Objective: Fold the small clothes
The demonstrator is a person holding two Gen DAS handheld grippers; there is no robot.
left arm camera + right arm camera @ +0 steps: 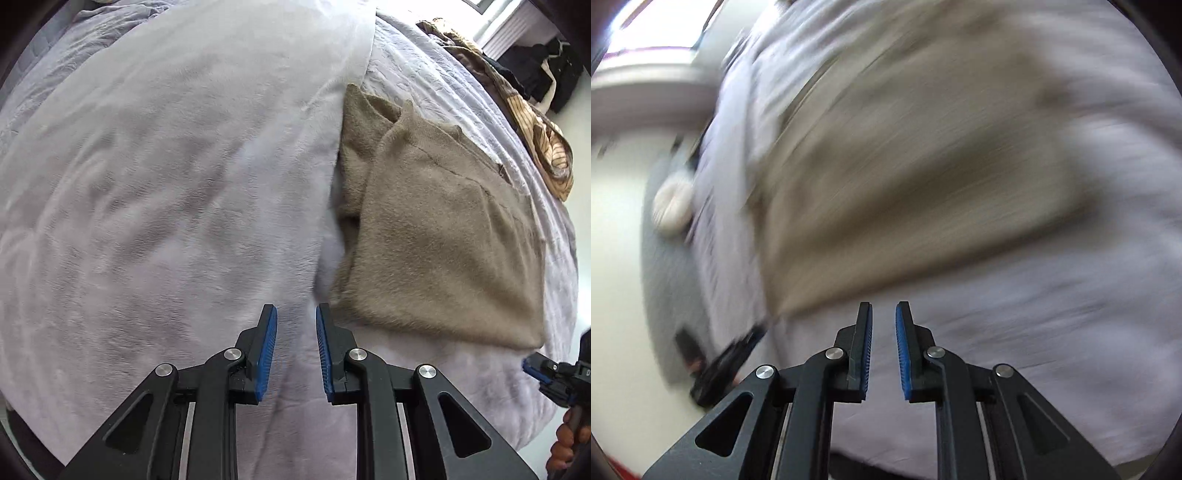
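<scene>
Fingers of the left gripper (295, 350) are seen at the bottom of the left wrist view, held slightly apart with nothing between the blue pads (266, 354), only pale blanket (155, 192) showing through the gap. Just beyond the right-hand finger, the near corner of a folded brown sweater (443, 240) is found lying flat on the bed, its left edge against the blanket's border and its right part over the textured bedspread (417, 74). At the right edge of that view the right gripper (546, 373) is glimpsed, held in a hand (565, 443). Farther off, a striped brown garment (546, 147) is draped along the bed's far side, with dark clothes (543, 70) beyond it.

In the right wrist view (heavily blurred) the right gripper (884, 350) is shown with its fingers narrowly parted and empty, over the blanket (1034, 332). The sweater (905, 184) is spread just ahead of the tips. A pale round object (672, 210) lies on the floor to the left; what it is cannot be told.
</scene>
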